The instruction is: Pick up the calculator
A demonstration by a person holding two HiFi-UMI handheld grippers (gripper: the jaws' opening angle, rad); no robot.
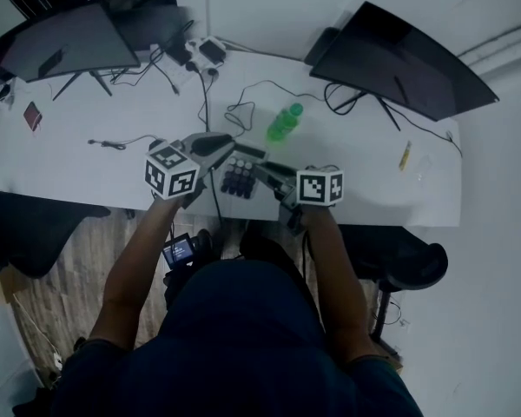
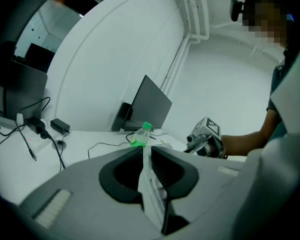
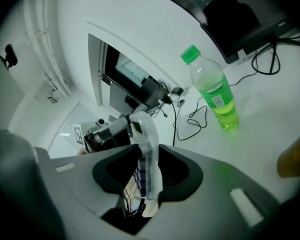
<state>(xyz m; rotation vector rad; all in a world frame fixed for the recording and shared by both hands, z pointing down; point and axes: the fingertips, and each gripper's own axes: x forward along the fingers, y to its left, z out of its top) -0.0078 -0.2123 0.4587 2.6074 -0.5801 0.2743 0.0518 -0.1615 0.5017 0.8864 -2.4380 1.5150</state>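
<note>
The calculator (image 1: 240,178), pale-bodied with dark keys, hangs above the white desk's (image 1: 69,159) front edge, held between both grippers. My left gripper (image 1: 219,152) is shut on its thin left edge, which shows as a whitish strip (image 2: 149,184) between the pads. Shut on the opposite side is my right gripper (image 1: 269,175); there the calculator (image 3: 146,154) stands edge-on, with keys showing low in the gap. In each gripper view the other gripper shows across the calculator: the right gripper (image 2: 206,136) and the left gripper (image 3: 107,131).
A green bottle (image 1: 283,123) stands upright on the desk just beyond the calculator. Two dark monitors (image 1: 65,42) (image 1: 399,59) sit at the back, with a power strip (image 1: 204,52) and loose cables (image 1: 243,111) between them. A chair (image 1: 404,266) is at the right of my legs.
</note>
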